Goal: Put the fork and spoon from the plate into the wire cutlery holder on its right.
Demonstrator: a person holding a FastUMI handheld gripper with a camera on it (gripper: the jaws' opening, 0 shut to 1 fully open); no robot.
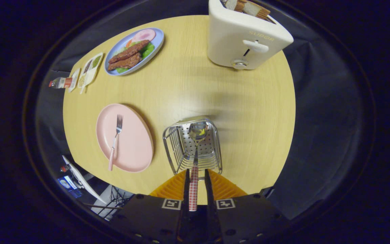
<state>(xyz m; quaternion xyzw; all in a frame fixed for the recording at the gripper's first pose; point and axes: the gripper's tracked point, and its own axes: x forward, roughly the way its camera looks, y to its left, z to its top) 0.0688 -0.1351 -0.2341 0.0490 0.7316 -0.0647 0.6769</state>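
Gripper [195, 179] clamped on checked-handled steel spoon [195, 159], bowl over wire cutlery holder [181, 149]; matching fork [115, 140] on pink plate [137, 149], left

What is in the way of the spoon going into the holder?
Nothing visible. The claw is shut on the spoon, whose bowl hangs right over the open top of the holder. The fork lies apart on the plate.

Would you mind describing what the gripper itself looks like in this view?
The gripper has two long, narrow fingers on a dark, blocky body. Each side of the body carries a square black-and-white marker, and ribbed orange panels flank the fingers.
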